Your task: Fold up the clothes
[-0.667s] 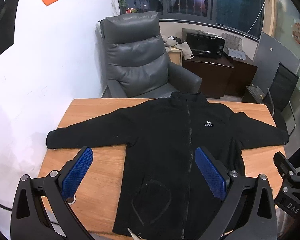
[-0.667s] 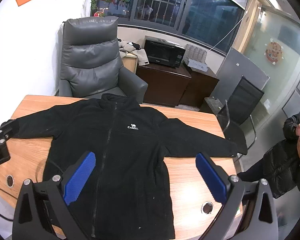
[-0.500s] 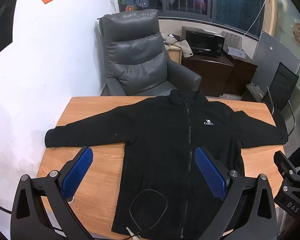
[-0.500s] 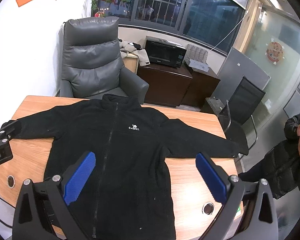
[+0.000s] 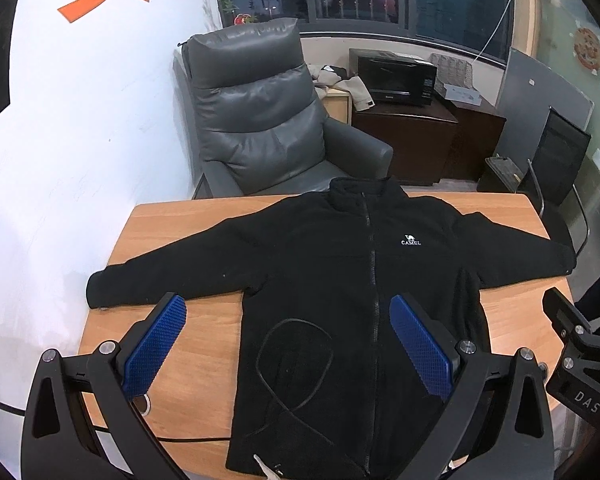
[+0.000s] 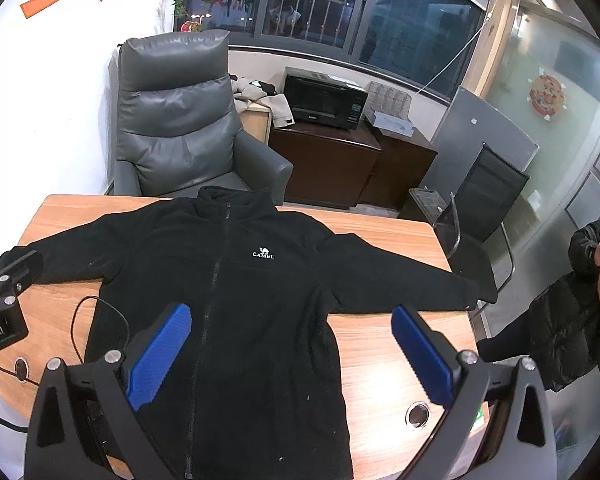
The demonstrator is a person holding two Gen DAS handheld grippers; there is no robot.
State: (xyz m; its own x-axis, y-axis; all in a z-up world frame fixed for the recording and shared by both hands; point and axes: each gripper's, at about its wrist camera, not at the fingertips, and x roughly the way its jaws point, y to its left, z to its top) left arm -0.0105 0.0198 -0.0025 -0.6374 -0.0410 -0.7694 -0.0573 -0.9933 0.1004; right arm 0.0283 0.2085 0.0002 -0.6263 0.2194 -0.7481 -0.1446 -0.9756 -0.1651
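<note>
Left tongs (image 5: 288,340) at lower centre of the left wrist view: spread to full width, nothing between the blue pads (image 5: 156,344), held above the counter (image 5: 204,320) and angled down toward it. Right tongs (image 6: 290,350) at lower centre of the right wrist view: likewise fully spread and empty, poised over the garment's lower half. Judged to be a ready stance, tongs wide so either can drop onto a chosen edge of fabric.

Thin black cable (image 5: 296,356) looped across the lower left of the garment in the left wrist view, trailing off the near counter edge; probably a lead from the rig, though its end is not clear. Worth clearing, in judgement, since it could be trapped inside a fold.

Black jacket (image 6: 240,300) spread flat across the middle of the frame, front up, zip closed along the centre line, collar (image 6: 232,202) toward the far counter edge. Both sleeves laid straight out sideways, left cuff (image 5: 100,286) near the left counter edge, the other sleeve end (image 6: 476,288) reaching the right edge. Small white logo (image 6: 263,253) on the chest. Fleece-like, matte, a few pale specks of lint. No fold made yet; laid out symmetrically, evidently to give clean fold lines.

Grey armchair (image 6: 176,116) at upper left, just beyond the counter. Dark cabinet with a black microwave (image 6: 324,98) at upper centre.
</note>
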